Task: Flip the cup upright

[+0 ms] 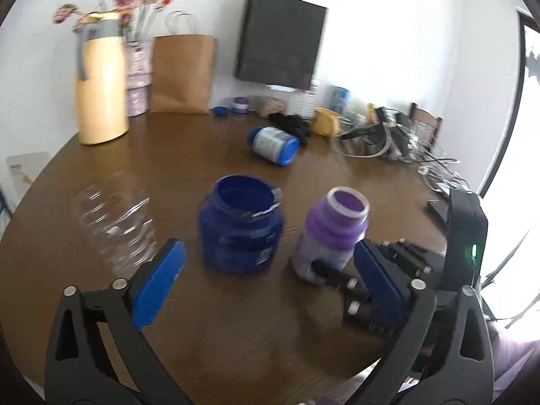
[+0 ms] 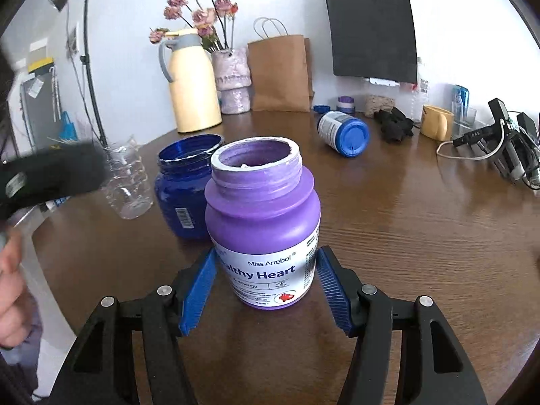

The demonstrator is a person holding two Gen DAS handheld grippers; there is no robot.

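Observation:
A purple jar (image 2: 263, 222) stands upright and lidless on the brown table (image 2: 422, 236). My right gripper (image 2: 266, 253) is around its lower half, with both blue pads (image 2: 199, 287) against its sides. In the left wrist view the same purple jar (image 1: 334, 226) is at the right, next to an open dark blue jar (image 1: 241, 226). My left gripper (image 1: 268, 246) is open just in front of the blue jar, holding nothing. A yellow cup (image 2: 437, 123) lies on its side at the back right. A clear plastic cup (image 2: 128, 182) stands left of the blue jar (image 2: 182, 185).
A blue-lidded bottle (image 2: 342, 133) lies on its side mid-table. A cream thermos (image 2: 192, 84), flower vase (image 2: 233, 81) and brown bag (image 2: 281, 74) line the back wall. Cables and black devices (image 2: 499, 145) crowd the right edge. A person's hand (image 2: 10, 270) is at the left.

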